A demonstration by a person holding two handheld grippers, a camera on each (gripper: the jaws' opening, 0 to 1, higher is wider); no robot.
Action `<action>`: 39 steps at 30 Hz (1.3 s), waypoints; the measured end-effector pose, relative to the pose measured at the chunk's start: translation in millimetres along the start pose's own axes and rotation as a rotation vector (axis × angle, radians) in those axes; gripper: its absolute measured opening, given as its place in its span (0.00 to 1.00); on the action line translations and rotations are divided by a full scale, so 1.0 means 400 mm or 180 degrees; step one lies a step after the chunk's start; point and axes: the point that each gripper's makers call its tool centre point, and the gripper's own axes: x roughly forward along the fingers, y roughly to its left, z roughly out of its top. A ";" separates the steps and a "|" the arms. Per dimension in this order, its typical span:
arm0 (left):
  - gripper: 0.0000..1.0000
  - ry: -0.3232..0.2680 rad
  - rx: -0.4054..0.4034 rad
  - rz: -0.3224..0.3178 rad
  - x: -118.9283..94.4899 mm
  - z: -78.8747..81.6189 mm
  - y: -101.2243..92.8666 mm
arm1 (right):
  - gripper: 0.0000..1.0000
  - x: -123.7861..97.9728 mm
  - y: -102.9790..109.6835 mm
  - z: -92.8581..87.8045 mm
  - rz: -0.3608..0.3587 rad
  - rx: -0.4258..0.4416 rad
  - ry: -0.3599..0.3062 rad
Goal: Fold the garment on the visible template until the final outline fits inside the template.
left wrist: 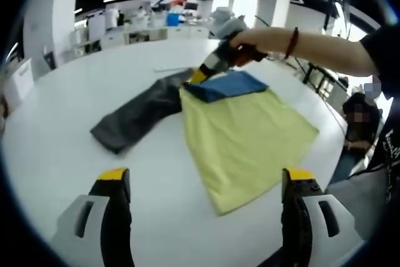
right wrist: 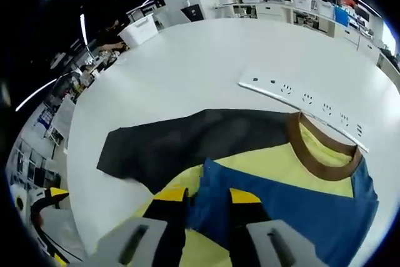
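The shirt [left wrist: 250,136] lies on the smooth white bench [left wrist: 56,154], a soft yellow cloth body with a dark grey sleeve [left wrist: 140,117] stretched flat to one side, a brown ribbed collar [right wrist: 319,151] and a blue panel [right wrist: 300,207] folded over; the right gripper [right wrist: 206,201], yellow-tipped, has its fingers nearly closed on a fold of the blue cloth; the left gripper [left wrist: 206,182] hovers above the bench, fingers spread wide and empty; a long white power strip [right wrist: 300,101] lies just beyond the collar.
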 end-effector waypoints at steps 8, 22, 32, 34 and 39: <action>0.97 -0.0021 0.0038 -0.0016 0.001 0.011 -0.004 | 0.24 -0.006 -0.006 -0.049 0.0005 0.0004 0.0078; 0.99 -0.0044 0.0037 0.0019 -0.009 0.023 -0.011 | 0.55 -0.097 -0.111 -0.066 -0.0347 0.0025 -0.0080; 0.99 -0.0089 0.0078 0.0029 -0.016 0.042 -0.020 | 0.60 -0.201 -0.204 -0.097 -0.0611 -0.0031 -0.0122; 0.99 -0.0100 0.0097 0.0017 -0.017 0.045 -0.024 | 0.60 -0.214 -0.217 -0.106 -0.0646 -0.0028 -0.0125; 0.99 -0.0092 0.0123 0.0010 -0.022 0.049 -0.030 | 0.60 -0.254 -0.253 -0.142 -0.0720 0.0078 -0.0125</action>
